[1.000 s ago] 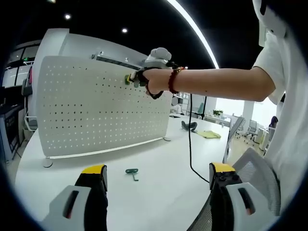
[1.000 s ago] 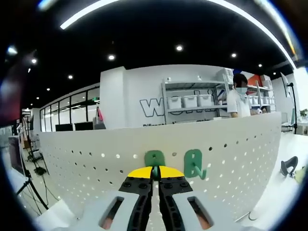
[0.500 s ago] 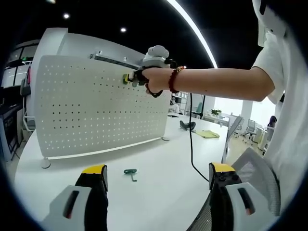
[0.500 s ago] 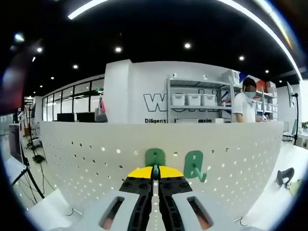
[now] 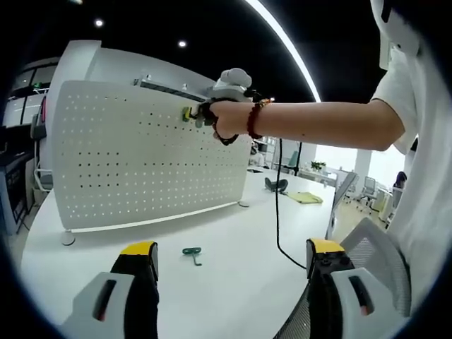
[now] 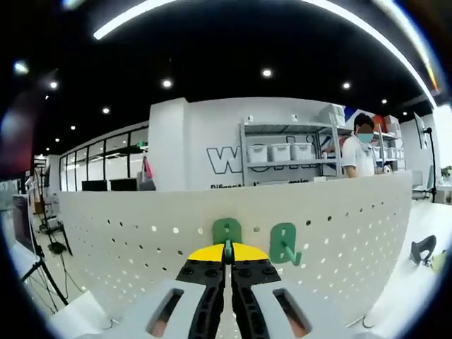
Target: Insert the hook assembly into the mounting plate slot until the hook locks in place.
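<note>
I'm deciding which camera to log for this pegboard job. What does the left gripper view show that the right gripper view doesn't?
Left gripper view: a spare green hook lying on the white table, with the open left hand-held gripper low above it. Right gripper view: a second green hook already hanging, beside the held green hook. Both: the white pegboard and the right hand-held gripper at its upper edge.
</note>
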The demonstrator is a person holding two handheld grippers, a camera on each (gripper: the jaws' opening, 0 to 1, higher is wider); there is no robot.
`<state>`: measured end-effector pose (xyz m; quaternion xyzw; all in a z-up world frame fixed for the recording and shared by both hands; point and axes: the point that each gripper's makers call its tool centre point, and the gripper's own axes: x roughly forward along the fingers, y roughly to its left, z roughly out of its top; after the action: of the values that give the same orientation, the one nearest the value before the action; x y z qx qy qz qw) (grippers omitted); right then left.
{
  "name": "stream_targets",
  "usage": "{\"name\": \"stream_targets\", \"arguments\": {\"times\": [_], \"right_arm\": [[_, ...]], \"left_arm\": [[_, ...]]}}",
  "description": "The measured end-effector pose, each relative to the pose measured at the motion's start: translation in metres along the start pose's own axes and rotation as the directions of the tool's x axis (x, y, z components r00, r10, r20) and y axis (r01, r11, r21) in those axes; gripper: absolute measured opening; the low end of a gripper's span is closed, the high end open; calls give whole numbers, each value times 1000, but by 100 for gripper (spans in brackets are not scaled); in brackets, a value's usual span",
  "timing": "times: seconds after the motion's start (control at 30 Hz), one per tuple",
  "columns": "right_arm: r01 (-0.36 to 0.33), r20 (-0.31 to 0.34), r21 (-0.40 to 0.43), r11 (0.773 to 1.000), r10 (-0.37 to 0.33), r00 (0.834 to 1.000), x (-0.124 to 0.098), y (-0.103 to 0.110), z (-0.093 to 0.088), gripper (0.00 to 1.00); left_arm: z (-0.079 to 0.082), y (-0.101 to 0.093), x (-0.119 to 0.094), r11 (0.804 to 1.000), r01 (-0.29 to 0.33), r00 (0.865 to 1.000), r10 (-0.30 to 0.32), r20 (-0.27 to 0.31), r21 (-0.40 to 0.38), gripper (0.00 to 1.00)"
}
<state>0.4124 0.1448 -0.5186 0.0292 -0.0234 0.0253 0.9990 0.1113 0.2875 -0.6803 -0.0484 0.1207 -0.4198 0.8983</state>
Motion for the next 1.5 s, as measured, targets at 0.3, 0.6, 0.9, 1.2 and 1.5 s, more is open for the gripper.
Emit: {"name": "stream_targets", "arguments": {"times": [0.3,0.6,0.9,1.2,1.5], "right_arm": [[31,1,-69,997,-31,1000,0,-2,-10,0],[33,33,-71,997,-31,999,2,1,-14,0],[31,-24,-126,991,-35,999,9,0,-18,1],[-12,-41,-68,998,9,999,5,-1,-20,5],[-38,-70,-50,998,35,997,-10,-5,-29,8]], "left_arm": [[-1,-1,0,1000,1,1000,-1,4,-9,89],[1,3,-3,1000,-7,1000,8,9,-10,88],[-1,3,-3,1000,-8,1000,8,8,-15,88],[1,0,-1,1000,-2,1000,2,7,-10,88],[4,-4,1,1000,4,1000,-4,4,4,87]]}}
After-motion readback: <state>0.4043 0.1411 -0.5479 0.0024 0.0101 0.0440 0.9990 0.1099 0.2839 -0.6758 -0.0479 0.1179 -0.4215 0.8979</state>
